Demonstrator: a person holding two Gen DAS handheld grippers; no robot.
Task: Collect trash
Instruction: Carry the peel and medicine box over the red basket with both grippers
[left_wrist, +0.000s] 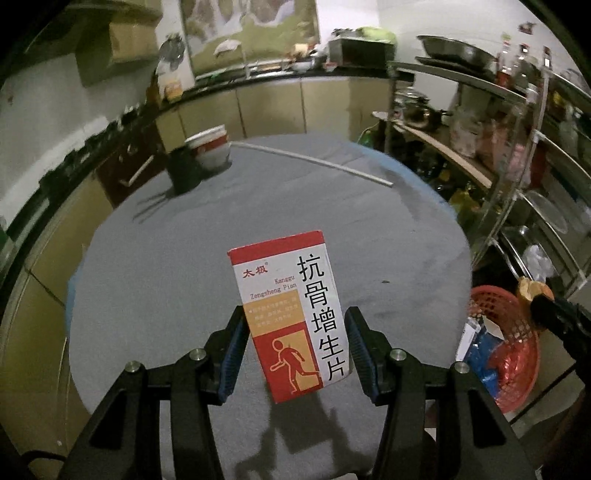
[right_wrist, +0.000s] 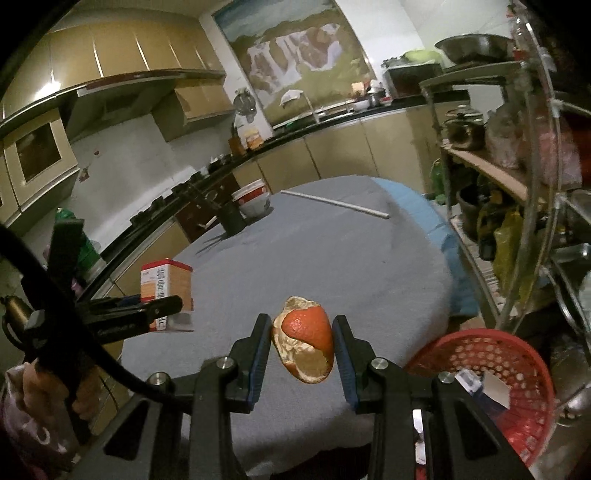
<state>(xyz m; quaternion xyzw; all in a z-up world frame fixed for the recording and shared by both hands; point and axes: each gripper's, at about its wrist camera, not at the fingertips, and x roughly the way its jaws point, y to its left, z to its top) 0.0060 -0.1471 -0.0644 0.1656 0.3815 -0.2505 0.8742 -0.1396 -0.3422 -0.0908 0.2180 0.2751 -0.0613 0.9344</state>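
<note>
My left gripper (left_wrist: 295, 350) is shut on a red and white medicine box (left_wrist: 291, 314) with Chinese print, held upright above the grey table (left_wrist: 184, 258). The right wrist view shows the same medicine box (right_wrist: 166, 284) at the left, in the left gripper (right_wrist: 162, 314). My right gripper (right_wrist: 301, 350) is shut on a piece of orange peel (right_wrist: 306, 343), lifted over the table's near edge. The peel (left_wrist: 532, 290) and the right gripper's dark tip also show at the right edge of the left wrist view. A red mesh basket (right_wrist: 491, 369) stands low at the right and holds paper and blue scraps.
On the far side of the grey table (right_wrist: 332, 258) stand a red and white bowl (right_wrist: 253, 201), a dark cup (right_wrist: 232, 218) and a long white stick (right_wrist: 332, 202). A metal shelf rack (right_wrist: 517, 184) crowds the right side. Kitchen counters run behind. A hand (right_wrist: 37, 387) in a patterned sleeve holds the left gripper.
</note>
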